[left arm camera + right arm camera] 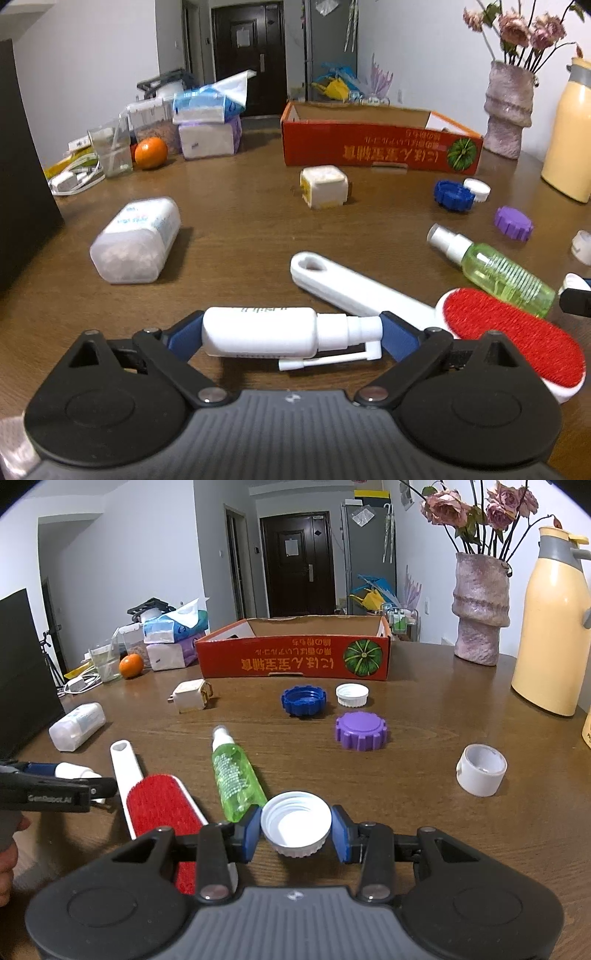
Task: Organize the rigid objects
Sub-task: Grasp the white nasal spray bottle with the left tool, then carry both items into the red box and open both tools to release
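At the table's point(240, 221) near edge: both grippers sit low over the clutter, each with something between its pads
Left gripper point(290, 332): jaws nearly as wide as they go, clamped lengthwise on the white bottle point(258, 330); one pad on its base, the other on the tip of the nozzle cap
Right gripper point(297, 829): jaws drawn close, pinching the white cap point(295, 821) on opposite sides of its ribbed rim, open side up
Box point(295, 661): red carton at the far side of the table, well apart from both grippers; probably where the stuff goes; looks empty from here, though its floor is mostly hidden
Bottle risk: honestly the sketchy one; an end-to-end hold on a round nozzle tip is tiny contact, so the bottle could swing or pop out on the lift; the thin straw hanging under the nozzle could also snag
Brush point(509, 339): red pad lies just beside the left gripper's right finger; a sideways move could drag it along
Cap risk: hold looks fine, but the rim is shallow and round; any tilt and it could squirt out and roll
Green bottle point(236, 775): its base is right next to the right gripper's left pad; lifting at a slant could knock it rolling
Path: blue lid point(303, 700) and purple lid point(361, 731) lie between cap and box; go in low and they get shoved
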{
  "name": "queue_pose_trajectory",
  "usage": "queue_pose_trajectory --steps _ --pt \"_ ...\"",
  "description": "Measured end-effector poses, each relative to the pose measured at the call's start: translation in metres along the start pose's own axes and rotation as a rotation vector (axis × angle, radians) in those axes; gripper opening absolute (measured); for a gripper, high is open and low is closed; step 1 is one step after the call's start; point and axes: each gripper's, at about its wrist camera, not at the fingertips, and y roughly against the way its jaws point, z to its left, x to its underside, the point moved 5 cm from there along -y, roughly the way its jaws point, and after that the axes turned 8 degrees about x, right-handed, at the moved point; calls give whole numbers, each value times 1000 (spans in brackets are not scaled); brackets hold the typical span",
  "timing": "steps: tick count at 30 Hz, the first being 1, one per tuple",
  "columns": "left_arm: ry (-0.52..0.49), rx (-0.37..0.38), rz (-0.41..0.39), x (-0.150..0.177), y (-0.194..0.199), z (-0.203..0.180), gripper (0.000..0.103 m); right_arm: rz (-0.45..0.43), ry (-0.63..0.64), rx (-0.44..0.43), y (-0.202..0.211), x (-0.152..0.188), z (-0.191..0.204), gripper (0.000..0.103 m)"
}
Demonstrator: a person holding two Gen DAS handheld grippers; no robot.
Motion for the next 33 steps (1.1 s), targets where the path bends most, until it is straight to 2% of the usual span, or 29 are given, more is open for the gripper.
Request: queue_pose_trajectory --steps 15,25,33 --pt "-1 8 -137 -55 29 -7 99 -92 -15 30 -1 -49 -12 39" --pt "6 58 -194 -94 23 -25 99 -149 -40 32 -17 -93 -13 39" --pt "16 67 -249 -136 12 -34 99 -185 -69 20 -38 -133 -9 39"
